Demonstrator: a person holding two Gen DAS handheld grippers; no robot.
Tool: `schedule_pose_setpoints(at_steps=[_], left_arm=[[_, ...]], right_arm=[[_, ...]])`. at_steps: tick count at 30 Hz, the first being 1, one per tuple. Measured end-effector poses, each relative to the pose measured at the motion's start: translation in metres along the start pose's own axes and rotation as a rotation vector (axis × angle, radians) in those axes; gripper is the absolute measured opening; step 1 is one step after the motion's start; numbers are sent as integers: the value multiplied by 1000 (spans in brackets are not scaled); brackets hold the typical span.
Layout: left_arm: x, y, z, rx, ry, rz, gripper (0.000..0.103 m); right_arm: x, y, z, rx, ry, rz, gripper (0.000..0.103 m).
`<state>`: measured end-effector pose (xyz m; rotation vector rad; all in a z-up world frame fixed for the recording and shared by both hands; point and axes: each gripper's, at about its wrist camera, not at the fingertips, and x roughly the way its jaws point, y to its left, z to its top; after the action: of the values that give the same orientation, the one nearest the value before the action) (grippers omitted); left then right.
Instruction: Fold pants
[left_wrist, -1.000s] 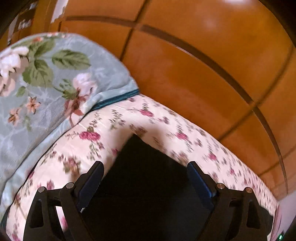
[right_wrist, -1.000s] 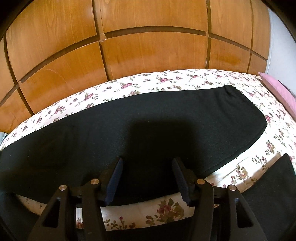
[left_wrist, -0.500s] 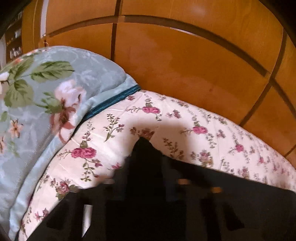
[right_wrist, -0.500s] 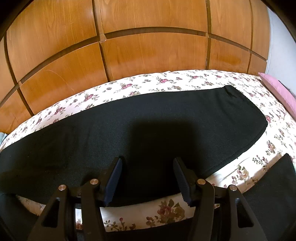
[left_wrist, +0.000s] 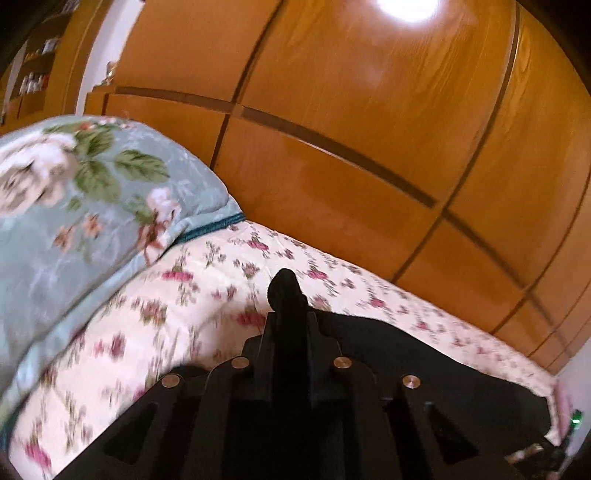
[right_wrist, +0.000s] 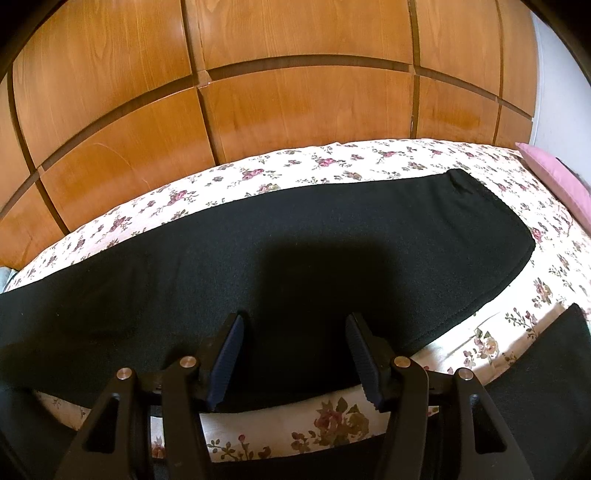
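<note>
Black pants (right_wrist: 295, 254) lie spread across the floral bedsheet (right_wrist: 332, 162), one leg end at the right. My right gripper (right_wrist: 293, 343) is open and empty, its fingers over the near edge of the pants. My left gripper (left_wrist: 286, 317) is shut on a corner of the pants; a nub of black cloth (left_wrist: 284, 288) sticks up between the jaws, lifted off the sheet (left_wrist: 207, 280). The rest of the pants (left_wrist: 424, 354) trails to the right.
A wooden panelled wardrobe (right_wrist: 295, 103) runs behind the bed. A green floral quilt (left_wrist: 74, 206) is piled at the left. A pink pillow (right_wrist: 554, 177) lies at the right. Another black cloth piece (right_wrist: 554, 350) lies at the near right.
My left gripper closed on the corner of the pants and lifted it, tilting upward. The right gripper stayed still and open.
</note>
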<state>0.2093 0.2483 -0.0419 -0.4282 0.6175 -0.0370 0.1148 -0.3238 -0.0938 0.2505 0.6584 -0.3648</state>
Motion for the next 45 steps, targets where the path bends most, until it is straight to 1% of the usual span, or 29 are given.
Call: schedule_pose_setpoints(at_steps=[4,10,12,14,16,20,21,25,29,32,33,34,36,40,43,45], left_arm=[[-28,7,-24,-28,-7,-35,11],[-57,10,-66,12,-13,-36,11],[-60,18,-77,-21,-4,-39,11],[-58,26,-79,-65,-4,-48,11],[-56,33,-82,-98,0,-54,11],[-52,33,-86,-95,18,-57,11],[-51,33,-86,-95,21,-58,11],[-51,36,-87,-109,19,-76,11],[-52,39,-87,-120,16,-89,11],[-53,39,-87,-122,14,-92,11],[-53,39,-87,-125,15,-95,11],[-53,40,-87,-128,15,-98,11],[-53,41,-87,-134,16,-105,11],[-54,43,-88,-146,15,-118,11],[-54,44,-88,-155,14,-128,11],[-54,45,-89,-161,14,-136,11]], right_arm=[[0,0,0,1,0,1,59],[-1,1,0,-1,0,-4,59],[-2,2,0,-4,1,-8,59],[-2,2,1,-10,5,-13,59],[-1,4,3,-19,20,-15,63],[-4,18,10,-62,60,-62,64],[-7,22,11,-54,57,-48,64],[-19,55,18,36,79,120,64],[-16,116,27,63,176,331,64],[-12,163,39,77,224,427,65],[-9,180,44,93,250,471,65],[-7,192,47,102,272,496,66],[0,220,51,109,325,526,66],[16,257,53,117,401,541,66],[27,269,52,192,447,545,66],[36,273,51,273,486,552,66]])
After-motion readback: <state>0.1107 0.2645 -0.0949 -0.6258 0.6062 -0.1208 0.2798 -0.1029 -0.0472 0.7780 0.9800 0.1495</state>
